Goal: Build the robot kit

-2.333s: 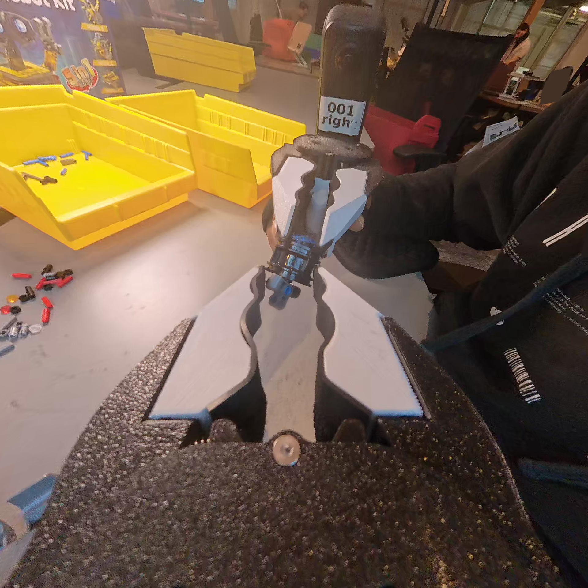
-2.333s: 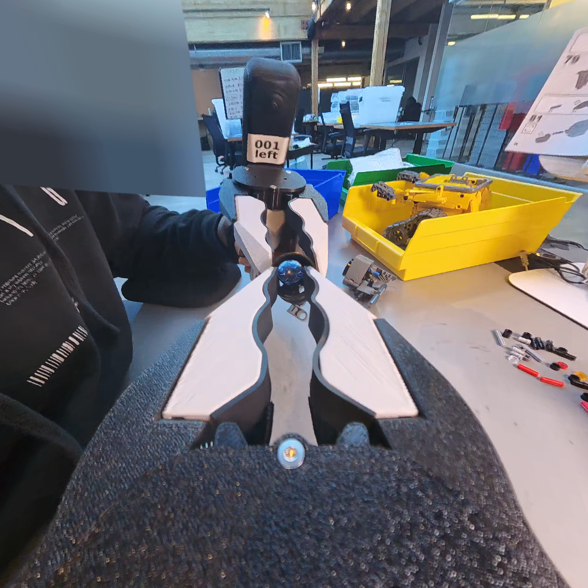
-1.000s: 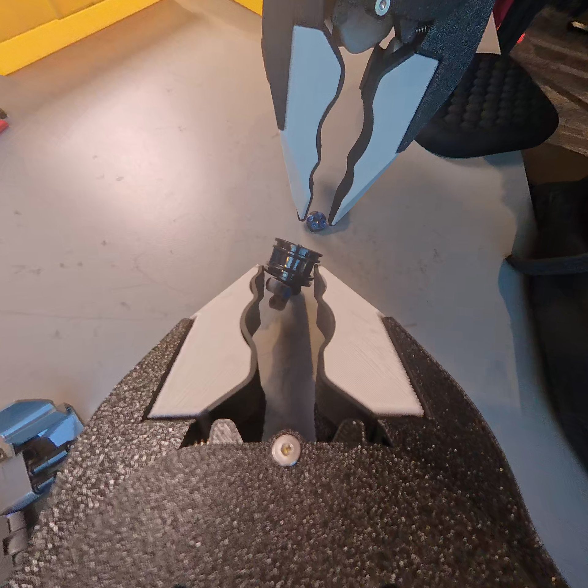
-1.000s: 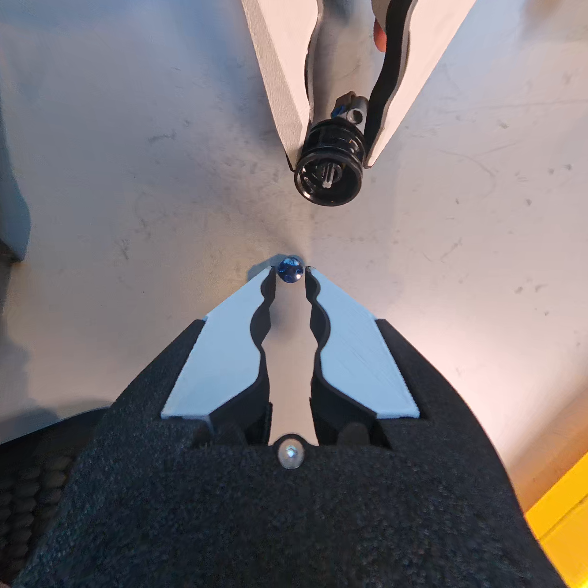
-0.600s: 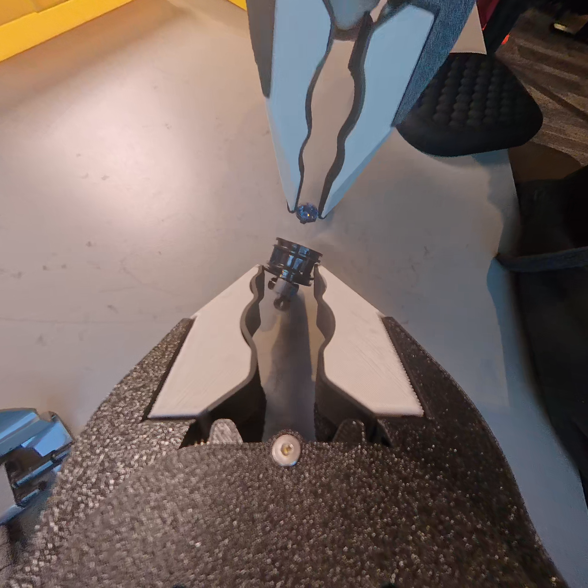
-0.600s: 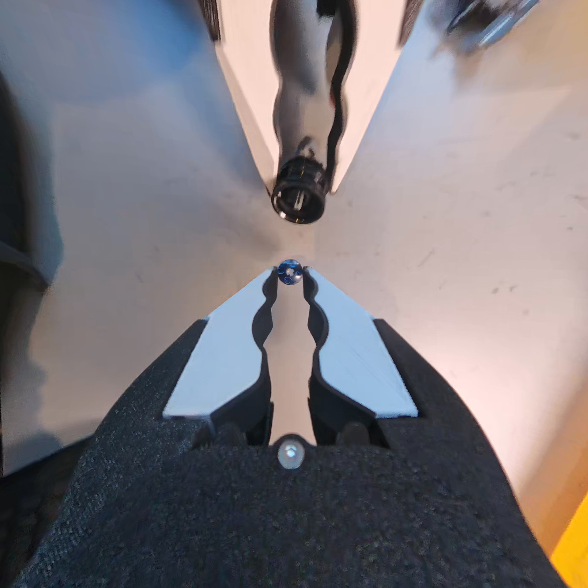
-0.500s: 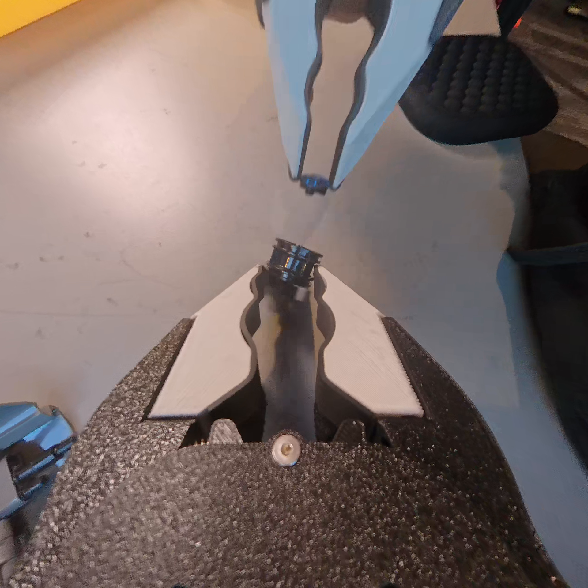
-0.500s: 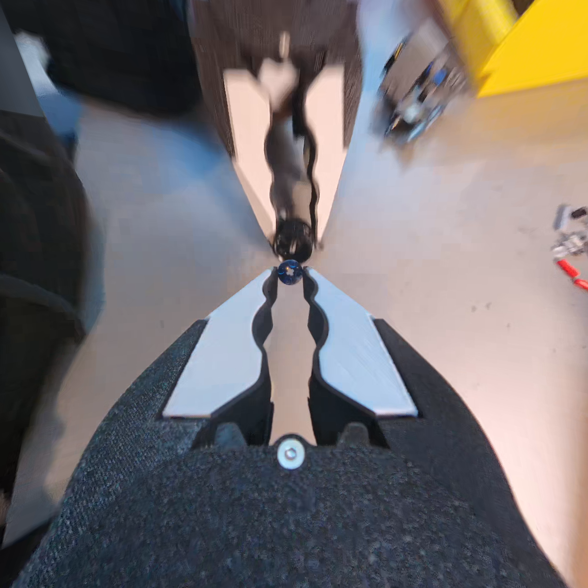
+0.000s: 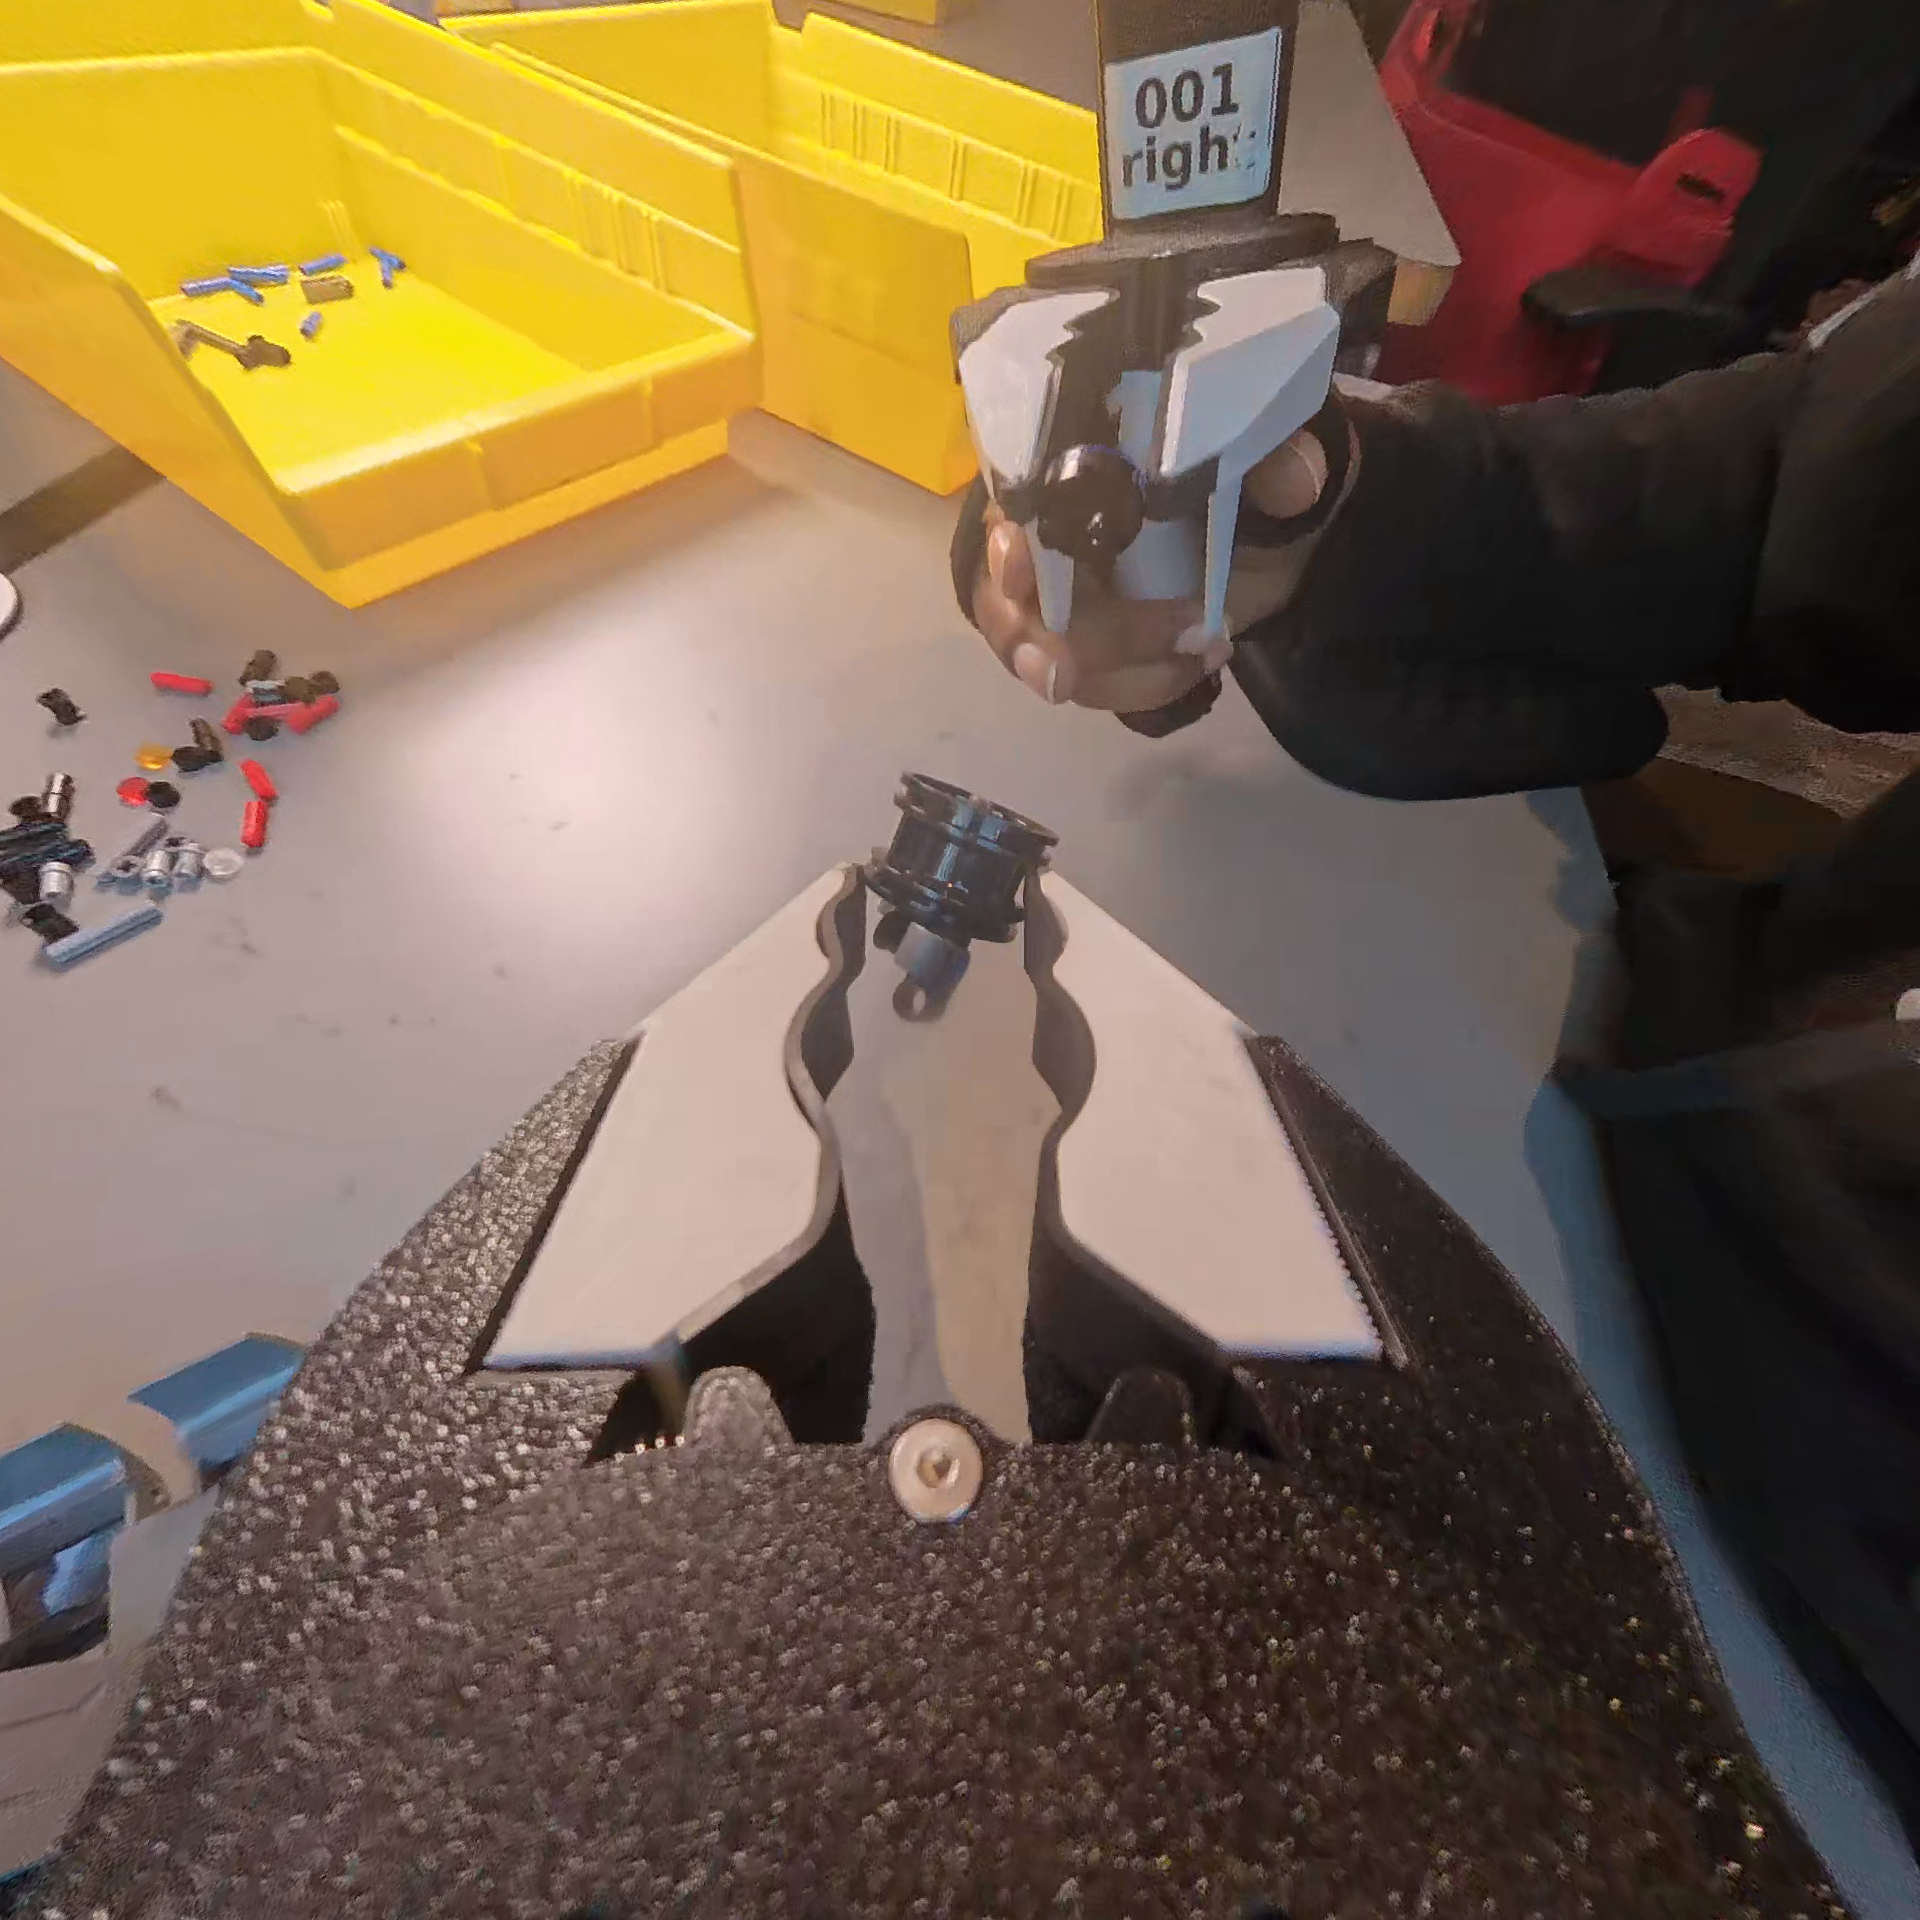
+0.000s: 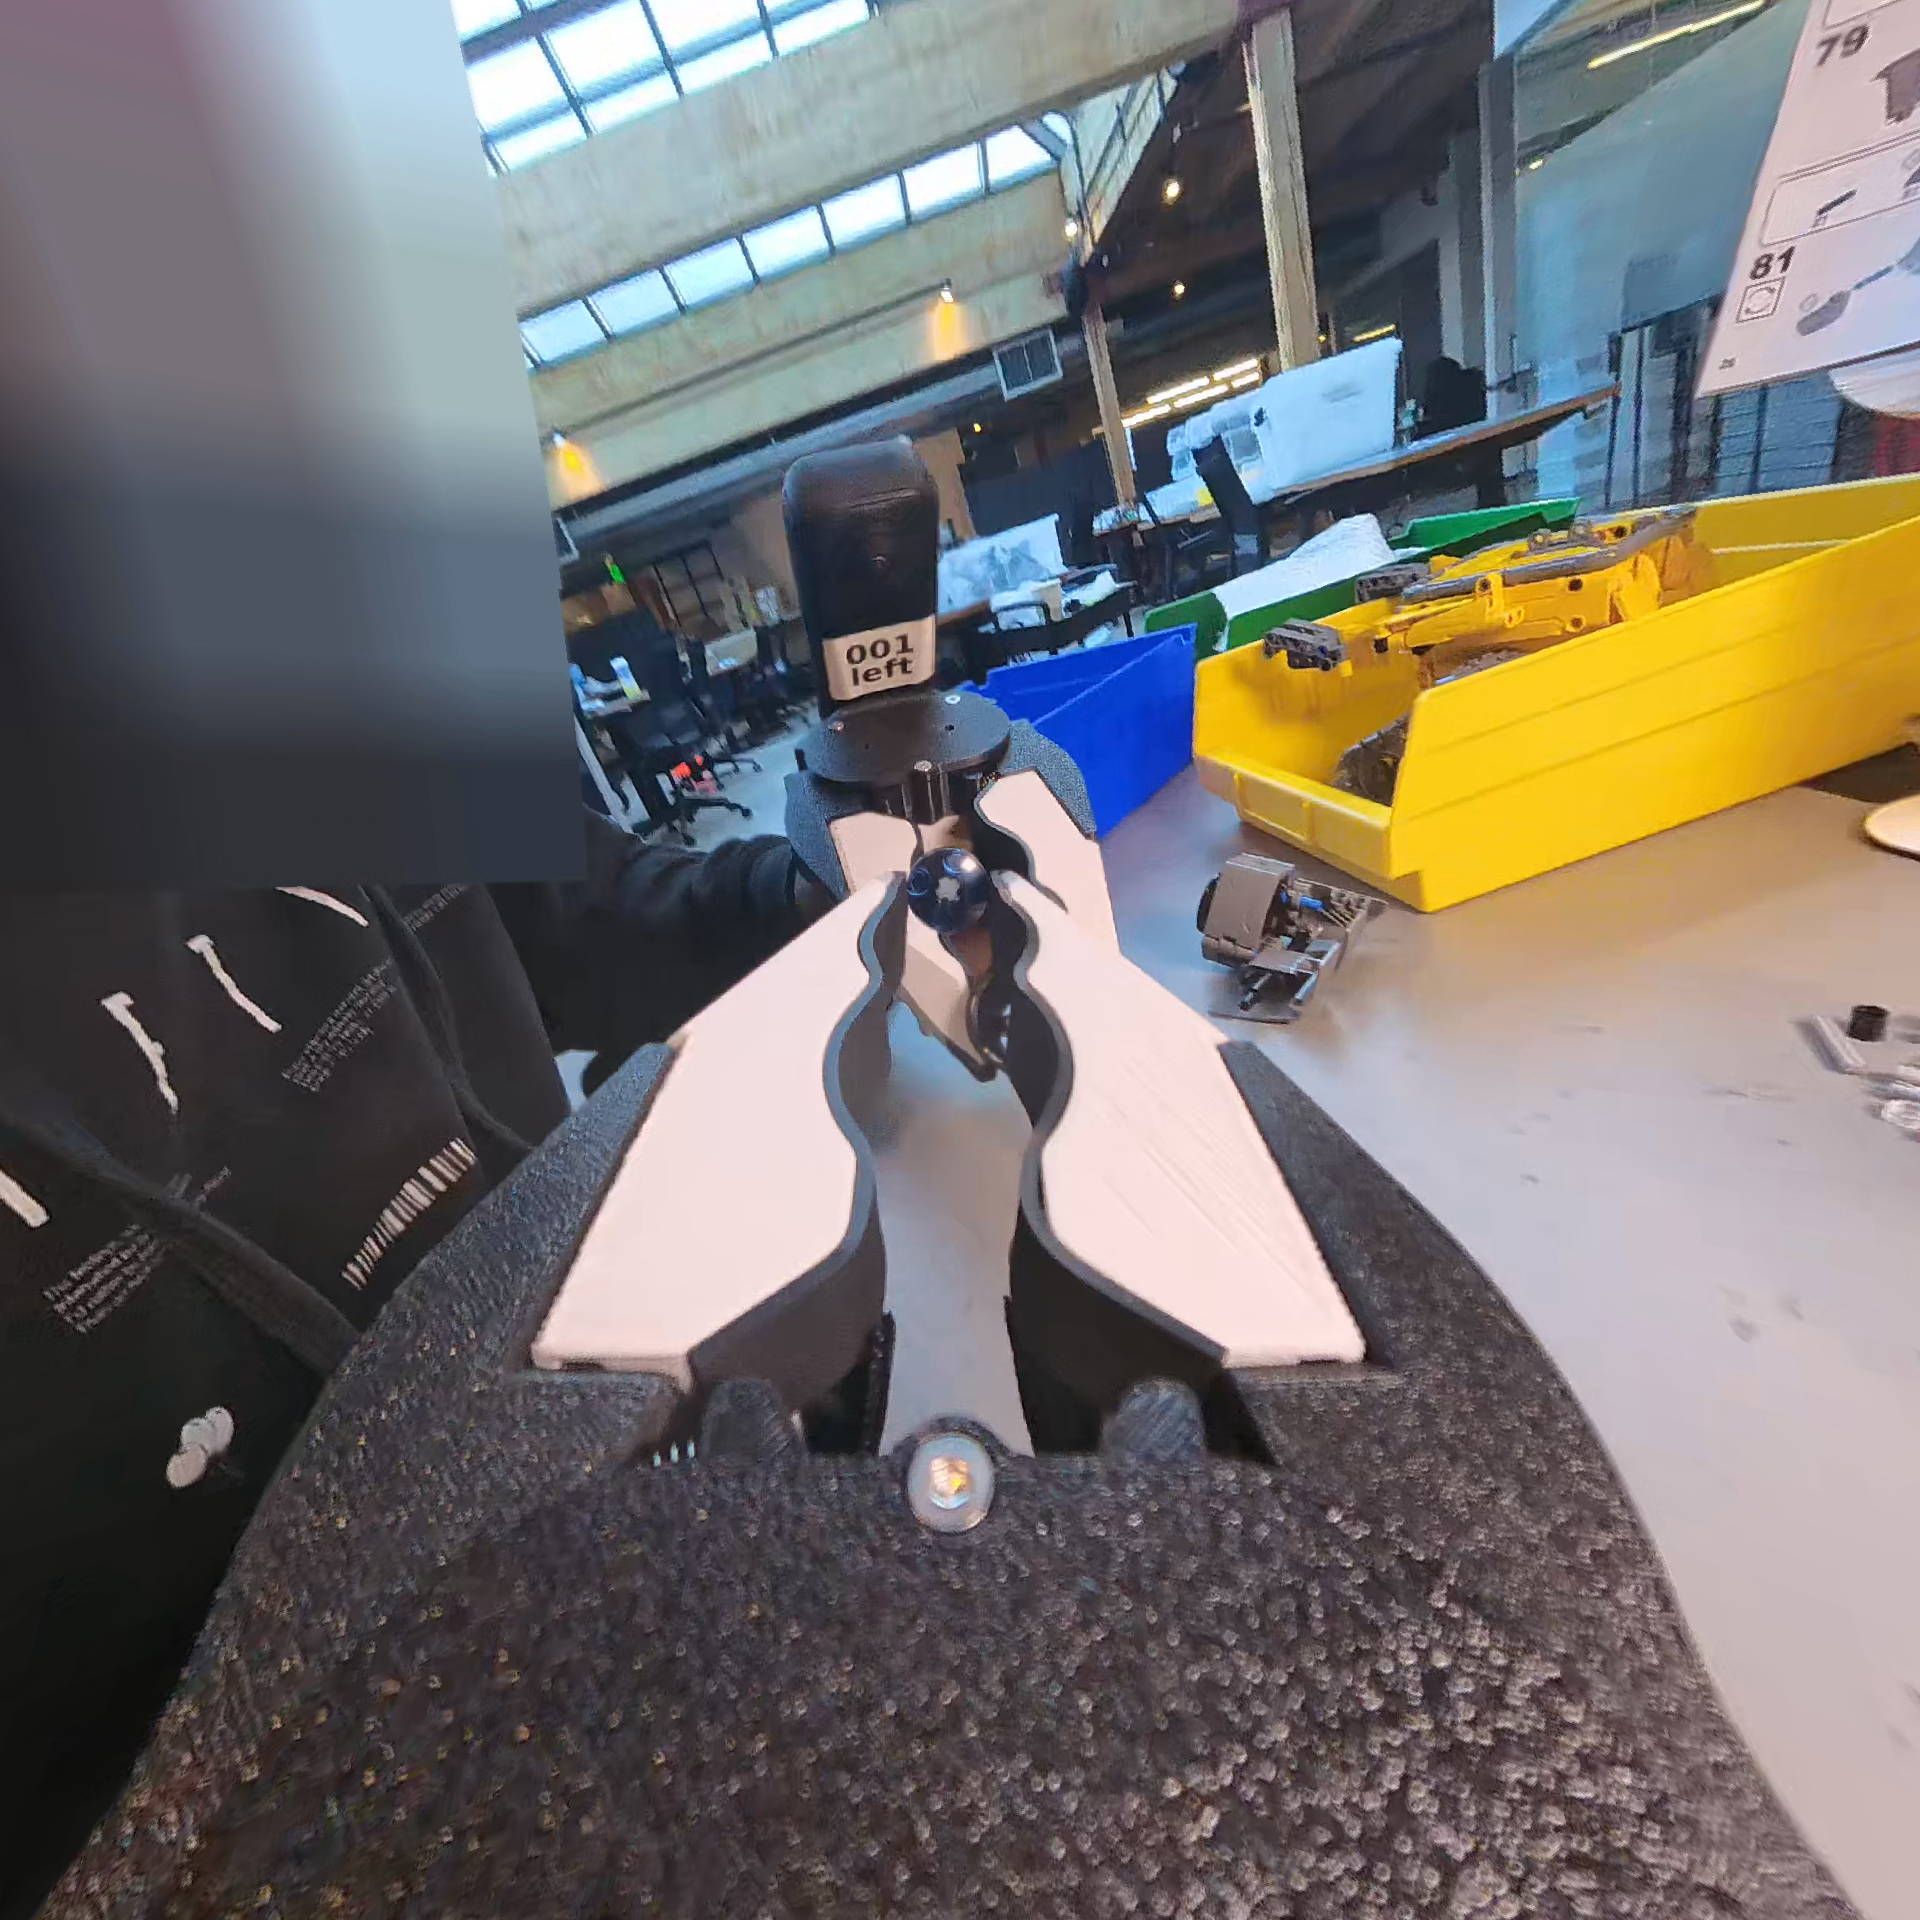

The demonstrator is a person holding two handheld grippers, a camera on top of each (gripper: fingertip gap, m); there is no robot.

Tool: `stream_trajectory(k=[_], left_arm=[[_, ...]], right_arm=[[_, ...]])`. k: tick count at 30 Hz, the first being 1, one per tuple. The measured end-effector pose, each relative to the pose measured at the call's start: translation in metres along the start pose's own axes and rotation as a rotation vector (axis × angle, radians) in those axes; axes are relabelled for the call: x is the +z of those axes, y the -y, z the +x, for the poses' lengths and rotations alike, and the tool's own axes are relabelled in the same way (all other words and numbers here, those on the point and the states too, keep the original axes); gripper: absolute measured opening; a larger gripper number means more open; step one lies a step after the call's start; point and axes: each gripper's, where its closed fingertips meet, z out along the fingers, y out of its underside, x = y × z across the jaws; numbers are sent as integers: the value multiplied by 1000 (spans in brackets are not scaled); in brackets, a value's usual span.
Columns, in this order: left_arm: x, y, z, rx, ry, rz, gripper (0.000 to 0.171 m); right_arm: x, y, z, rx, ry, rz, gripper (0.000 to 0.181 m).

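Observation:
My left gripper [image 9: 951, 875] is shut on a black ribbed wheel hub [image 9: 961, 854] with a small blue-grey pin [image 9: 928, 966] hanging under it, held above the grey table [image 9: 520, 790]. My right gripper [image 10: 948, 885] is shut on a small dark blue ball piece [image 10: 948, 891]. In the left wrist view the right gripper [image 9: 1101, 509] faces me from above and beyond the hub, with the ball [image 9: 1086, 499] between its fingers, apart from the hub. In the right wrist view the left gripper [image 10: 935, 831] sits just behind the ball; the hub is mostly hidden.
Yellow bins [image 9: 416, 343] stand at the back left, one with a few small parts. Loose red, black and grey parts [image 9: 156, 790] lie at the left. A yellow bin with a yellow model [image 10: 1558, 686], a blue bin [image 10: 1101, 707] and a grey sub-assembly [image 10: 1278, 945] are on the right. My right fingertips sit around 7 centimetres from my left ones. Measured from the fingertips, the grey sub-assembly [image 10: 1278, 945] is 15 centimetres or so from the left gripper and 20 centimetres from the right. My left wrist view [image 9: 129, 1581] looks at it from another angle.
Both grippers have tipped up from looking down at the table to looking across it. The right gripper with the ball now sits higher and farther from the hub. Both grips are unchanged.

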Motion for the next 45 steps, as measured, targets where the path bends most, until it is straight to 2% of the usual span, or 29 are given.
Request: stream_trajectory(k=[4,7,14,21,26,32,39,45], left_arm=[[-2,3,2,12,43,-25,29],[-5,8,8,-43,7,-16,29],[-12,14,16,-238,-118,15,29],[-12,13,18,-265,-147,20,29],[-10,13,19,-220,-173,42,29],[-8,14,18,-100,-205,114,29],[-9,19,21,-9,-225,202,29],[-14,25,24,24,-257,275,29]], right_arm=[[2,5,0,116,49,87,15],[6,3,2,185,82,105,15],[17,-12,1,176,119,23,15],[18,-20,1,133,108,-42,15],[20,-22,-2,-41,47,-172,15],[21,-25,-4,-385,-75,-465,15],[23,-24,-10,-571,-125,-663,15],[27,-19,-16,-687,-117,-773,15]])
